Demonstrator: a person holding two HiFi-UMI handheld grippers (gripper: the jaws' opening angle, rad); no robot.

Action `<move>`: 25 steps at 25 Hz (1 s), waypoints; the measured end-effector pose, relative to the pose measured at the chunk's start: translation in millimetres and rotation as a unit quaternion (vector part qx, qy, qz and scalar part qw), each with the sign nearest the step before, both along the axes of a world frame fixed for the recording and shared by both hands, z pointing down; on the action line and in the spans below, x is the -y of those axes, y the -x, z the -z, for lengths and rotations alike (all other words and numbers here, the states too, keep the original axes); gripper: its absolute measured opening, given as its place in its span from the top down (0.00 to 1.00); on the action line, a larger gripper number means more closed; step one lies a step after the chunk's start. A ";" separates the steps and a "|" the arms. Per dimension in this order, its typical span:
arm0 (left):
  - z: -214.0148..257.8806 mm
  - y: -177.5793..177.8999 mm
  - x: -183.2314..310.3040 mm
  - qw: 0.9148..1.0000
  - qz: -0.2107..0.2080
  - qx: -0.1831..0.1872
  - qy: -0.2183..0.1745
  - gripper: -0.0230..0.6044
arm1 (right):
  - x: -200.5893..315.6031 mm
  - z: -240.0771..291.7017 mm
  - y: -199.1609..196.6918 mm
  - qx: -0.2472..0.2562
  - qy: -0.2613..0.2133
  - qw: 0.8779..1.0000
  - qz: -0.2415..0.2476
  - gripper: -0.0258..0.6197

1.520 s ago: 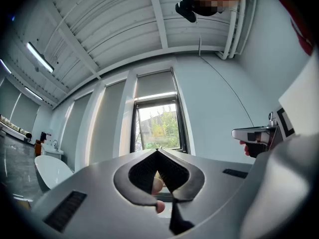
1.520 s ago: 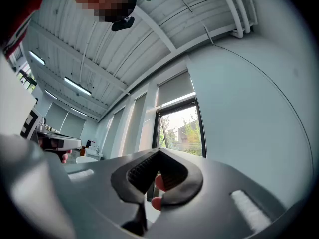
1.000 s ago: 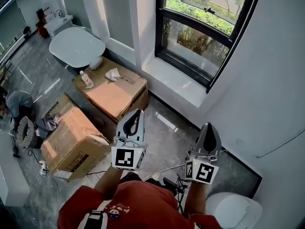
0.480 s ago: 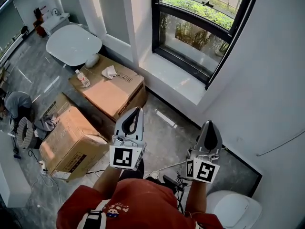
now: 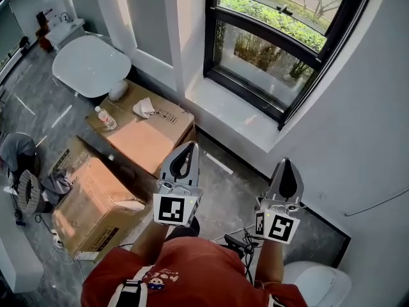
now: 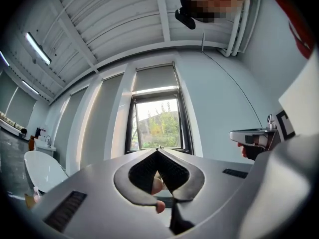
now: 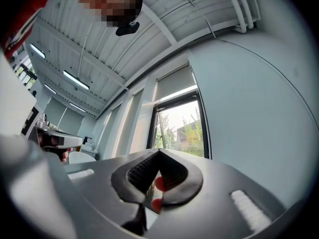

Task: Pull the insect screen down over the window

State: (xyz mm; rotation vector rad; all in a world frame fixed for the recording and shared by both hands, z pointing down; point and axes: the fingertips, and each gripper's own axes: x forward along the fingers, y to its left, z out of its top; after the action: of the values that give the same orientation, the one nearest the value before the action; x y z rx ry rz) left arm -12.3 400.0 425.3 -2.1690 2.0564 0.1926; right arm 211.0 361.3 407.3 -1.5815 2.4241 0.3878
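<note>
Your 2 grippers, left gripper (image 5: 188, 147) and right gripper (image 5: 287, 164), both pinched closed, holding nothing. 1 window (image 5: 275, 40) ahead. 2 boxes at left: far box (image 5: 150, 133) carrying 1 bottle (image 5: 103, 118), near box (image 5: 96, 194).

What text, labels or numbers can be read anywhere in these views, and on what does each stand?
Nothing reads clearly.
Upper cardboard box: dark print on its top, too small to read.
Lower cardboard box: print on its side, too small to read.
Water bottle: label too small to read.
Shirt: small emblem, blurred.
Left cube, right cube: black-and-white marker patterns, no words.
</note>
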 end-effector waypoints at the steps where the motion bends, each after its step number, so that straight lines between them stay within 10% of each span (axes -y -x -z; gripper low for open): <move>1: -0.5 6.9 8.7 1.000 -0.003 -0.001 0.004 0.96 | 8.2 2.6 9.1 -0.002 -0.001 1.000 -0.002 0.95; 25: -7.2 122.9 153.0 0.999 -0.028 -0.007 0.023 0.96 | 141.2 8.8 119.6 0.021 -0.002 0.999 -0.030 0.95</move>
State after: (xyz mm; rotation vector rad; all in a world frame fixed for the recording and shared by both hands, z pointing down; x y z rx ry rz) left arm -135.2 247.0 432.5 -2.2597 2.0286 0.1708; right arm 91.5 220.1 398.5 -1.6472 2.3479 0.3670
